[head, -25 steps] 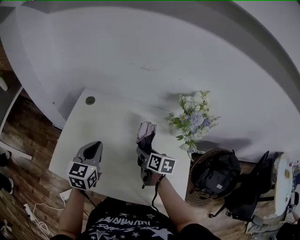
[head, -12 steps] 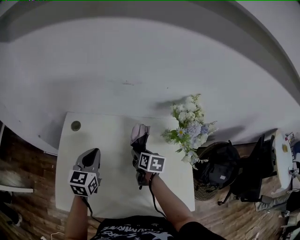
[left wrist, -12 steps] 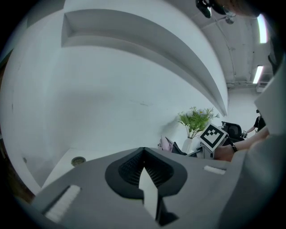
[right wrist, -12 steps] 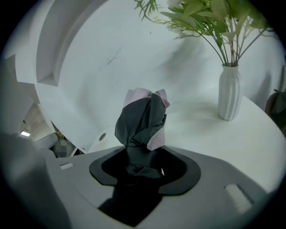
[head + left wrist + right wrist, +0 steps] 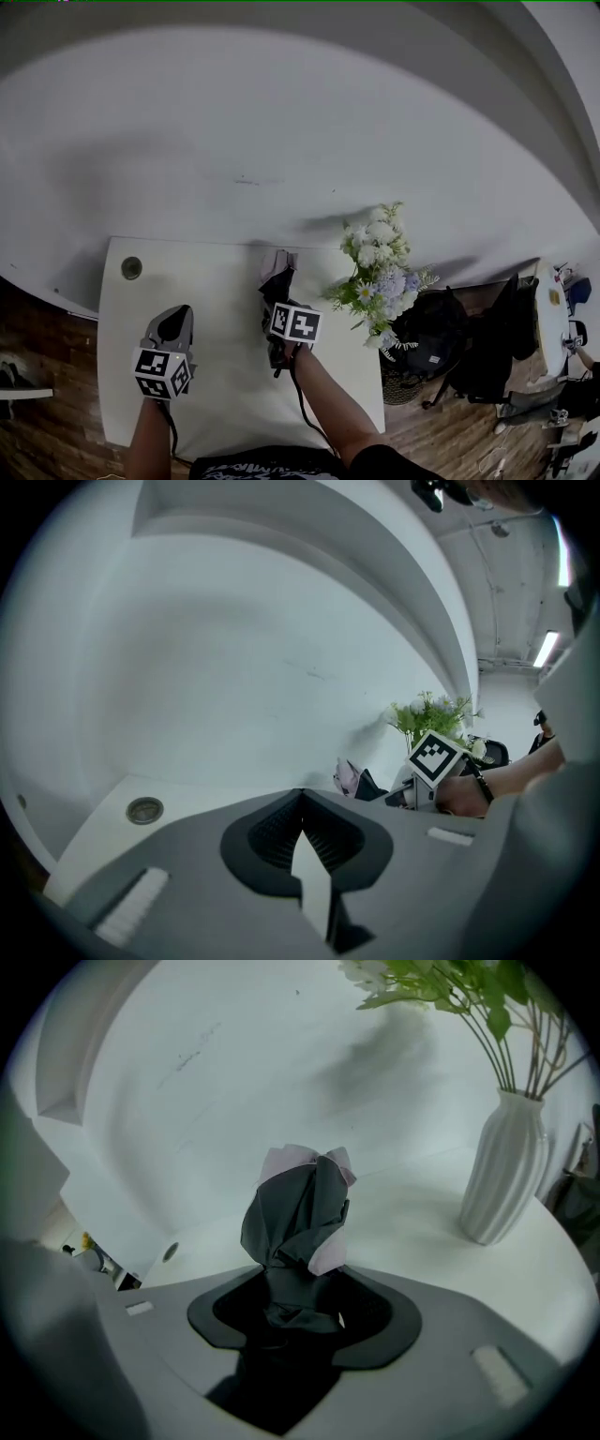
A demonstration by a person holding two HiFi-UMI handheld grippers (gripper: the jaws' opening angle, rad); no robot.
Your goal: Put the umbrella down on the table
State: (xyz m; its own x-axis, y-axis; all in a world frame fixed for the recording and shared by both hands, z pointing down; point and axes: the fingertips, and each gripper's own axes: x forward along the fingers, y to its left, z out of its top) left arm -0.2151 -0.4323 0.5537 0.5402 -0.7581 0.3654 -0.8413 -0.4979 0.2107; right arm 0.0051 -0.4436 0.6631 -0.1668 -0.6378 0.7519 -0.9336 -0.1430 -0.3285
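Note:
A folded umbrella (image 5: 300, 1211), dark grey with a pale pink lining, sticks out from between the jaws of my right gripper (image 5: 300, 1302), which is shut on it. In the head view the umbrella (image 5: 277, 270) hangs over the back middle of the white table (image 5: 216, 384), its tip toward the wall, with the right gripper (image 5: 277, 305) angled down. Whether it touches the tabletop I cannot tell. My left gripper (image 5: 175, 321) hovers over the table's left part, shut and holding nothing. From the left gripper view (image 5: 302, 803) the umbrella (image 5: 354, 782) shows to the right.
A white ribbed vase (image 5: 502, 1166) of flowers (image 5: 380, 272) stands at the table's back right, close beside the umbrella. A round cable grommet (image 5: 131, 268) sits in the back left corner. A basket with a black bag (image 5: 427, 352) is on the floor to the right.
Both grippers have moved forward over the table toward the wall and sunk a little. The right one tipped further down, still holding the umbrella, now close to the vase.

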